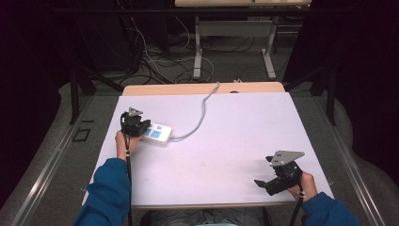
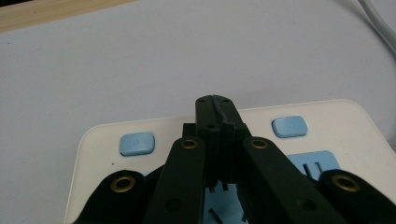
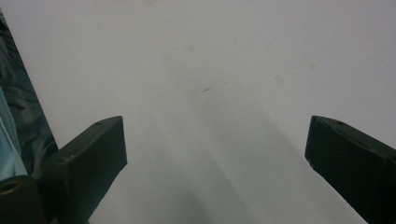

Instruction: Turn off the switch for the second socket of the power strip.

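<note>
Hovering together over the power strip (image 2: 224, 140), left tongs (image 2: 215, 99); right tongs (image 3: 215, 135) apart.

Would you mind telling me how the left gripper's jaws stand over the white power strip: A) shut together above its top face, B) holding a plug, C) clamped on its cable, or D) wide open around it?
A: in the left gripper view, the left gripper has its jaws pressed together with nothing between them, above the power strip.

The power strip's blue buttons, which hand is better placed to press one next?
Left. The left tool, jaws shut, hovers right above the power strip between its two blue buttons. The right tool sits open, far across the table.
</note>
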A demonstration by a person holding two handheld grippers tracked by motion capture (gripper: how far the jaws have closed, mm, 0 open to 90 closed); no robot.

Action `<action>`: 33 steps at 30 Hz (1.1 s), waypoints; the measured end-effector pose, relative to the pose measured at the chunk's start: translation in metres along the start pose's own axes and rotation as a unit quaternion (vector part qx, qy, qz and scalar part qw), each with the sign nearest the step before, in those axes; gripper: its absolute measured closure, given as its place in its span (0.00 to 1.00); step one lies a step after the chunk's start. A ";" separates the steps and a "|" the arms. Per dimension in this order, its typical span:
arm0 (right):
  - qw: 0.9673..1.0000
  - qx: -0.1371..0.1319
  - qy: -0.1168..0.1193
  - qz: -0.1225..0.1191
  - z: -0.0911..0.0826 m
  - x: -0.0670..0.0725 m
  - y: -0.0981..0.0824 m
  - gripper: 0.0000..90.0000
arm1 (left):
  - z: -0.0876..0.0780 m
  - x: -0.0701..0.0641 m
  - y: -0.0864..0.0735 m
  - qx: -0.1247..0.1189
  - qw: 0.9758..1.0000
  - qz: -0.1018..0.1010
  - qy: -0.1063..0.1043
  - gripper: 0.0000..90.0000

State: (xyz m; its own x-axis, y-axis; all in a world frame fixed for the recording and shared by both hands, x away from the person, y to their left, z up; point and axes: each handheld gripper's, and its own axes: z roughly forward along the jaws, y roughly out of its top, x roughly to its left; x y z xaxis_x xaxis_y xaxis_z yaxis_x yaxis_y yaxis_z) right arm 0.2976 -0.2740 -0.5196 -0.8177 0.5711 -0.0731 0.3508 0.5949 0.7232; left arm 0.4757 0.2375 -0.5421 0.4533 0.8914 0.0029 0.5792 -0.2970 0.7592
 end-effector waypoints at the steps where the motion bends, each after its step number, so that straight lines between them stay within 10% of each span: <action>1: 1.000 0.002 0.001 0.000 0.000 0.000 0.000 0.05 | 0.000 0.000 0.000 0.000 1.000 0.000 0.000 1.00; 33: 1.000 0.004 0.001 0.002 0.000 0.000 0.000 0.06 | 0.002 -0.003 -0.001 -0.010 1.000 0.008 0.012 1.00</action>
State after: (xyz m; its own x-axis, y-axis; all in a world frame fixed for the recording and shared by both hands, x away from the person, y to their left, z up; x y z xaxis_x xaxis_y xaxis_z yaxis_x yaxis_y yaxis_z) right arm 0.2972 -0.2740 -0.5195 -0.8169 0.5727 -0.0681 0.3580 0.5962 0.7186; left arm 0.4753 0.2348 -0.5441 0.4455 0.8948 0.0305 0.5582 -0.3042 0.7720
